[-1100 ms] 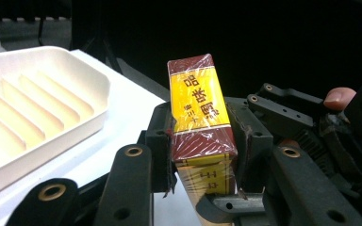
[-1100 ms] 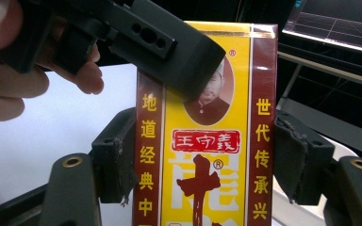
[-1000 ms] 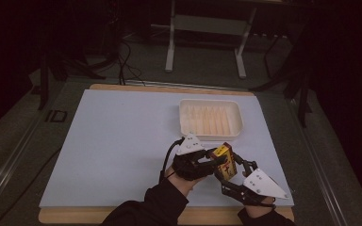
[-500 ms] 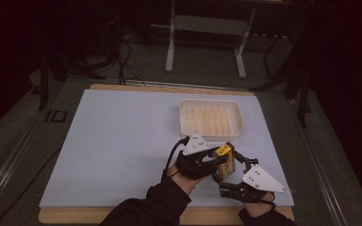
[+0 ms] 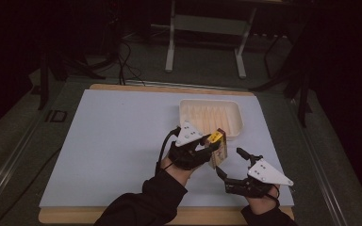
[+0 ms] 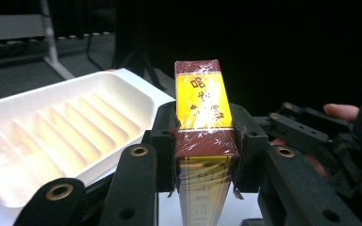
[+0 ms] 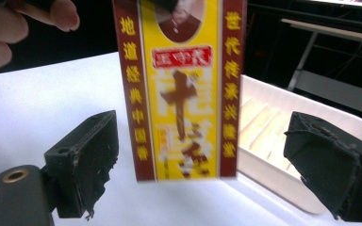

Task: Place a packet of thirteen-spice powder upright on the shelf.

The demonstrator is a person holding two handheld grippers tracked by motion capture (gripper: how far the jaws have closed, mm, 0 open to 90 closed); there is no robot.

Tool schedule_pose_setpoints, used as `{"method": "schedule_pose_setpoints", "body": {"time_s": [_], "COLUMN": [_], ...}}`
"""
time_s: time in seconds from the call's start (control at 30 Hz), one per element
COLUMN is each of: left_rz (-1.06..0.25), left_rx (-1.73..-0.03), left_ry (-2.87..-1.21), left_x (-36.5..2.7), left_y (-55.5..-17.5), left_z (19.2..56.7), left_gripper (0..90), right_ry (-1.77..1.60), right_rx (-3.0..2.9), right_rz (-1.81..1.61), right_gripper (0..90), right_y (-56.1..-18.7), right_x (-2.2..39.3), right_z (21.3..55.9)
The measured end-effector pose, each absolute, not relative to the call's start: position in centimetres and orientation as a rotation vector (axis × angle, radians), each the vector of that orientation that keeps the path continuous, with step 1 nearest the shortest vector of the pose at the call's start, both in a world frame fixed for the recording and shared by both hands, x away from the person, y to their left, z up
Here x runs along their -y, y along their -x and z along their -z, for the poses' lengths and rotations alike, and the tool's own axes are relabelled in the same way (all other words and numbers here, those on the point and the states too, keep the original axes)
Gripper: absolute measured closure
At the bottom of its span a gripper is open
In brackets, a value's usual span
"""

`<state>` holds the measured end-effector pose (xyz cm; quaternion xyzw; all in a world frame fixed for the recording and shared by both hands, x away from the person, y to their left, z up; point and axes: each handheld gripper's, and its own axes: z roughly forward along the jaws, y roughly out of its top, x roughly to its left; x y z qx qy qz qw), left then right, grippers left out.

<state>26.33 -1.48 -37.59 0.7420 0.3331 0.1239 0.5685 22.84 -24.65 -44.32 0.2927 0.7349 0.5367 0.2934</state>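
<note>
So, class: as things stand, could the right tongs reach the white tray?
Probably yes. The right tongs stand open and hold nothing, and the white tray lies just beyond; only the box gripped in the left tongs stands partly between.

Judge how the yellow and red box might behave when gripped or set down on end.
The box looks stiff: the left gripper clamps its sides with no visible denting. Its shiny wrap probably makes it slippery. Tall and narrow, it would likely tip if stood beside the white tray.
</note>
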Motion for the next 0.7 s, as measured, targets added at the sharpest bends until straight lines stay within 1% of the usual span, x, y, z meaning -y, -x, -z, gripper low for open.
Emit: {"method": "schedule_pose_setpoints", "body": {"time_s": [0.17,0.53,0.7], "left_rz": [-0.321,-0.460,-0.530], "left_rx": [-0.814,-0.901,-0.942], "left_ry": [-1.716,-1.702,-1.629], "left_x": [0.9,0.0,-0.7], "left_y": [-26.8,-28.3,-29.2], "left_z": [37.4,37.6,38.1], "left_gripper": [69.0,68.9,68.9], "right_ry": [-0.776,-0.792,-0.789], "right_rx": [-1.943,-1.937,-1.944], "right_rz": [-1.440,-1.420,-1.414], "right_gripper": [10.8,10.8,10.8], "right_y": [-23.1,-23.3,-23.3], "right_x": [25.0,25.4,25.4], "right_z": [44.3,44.4,44.5]}}
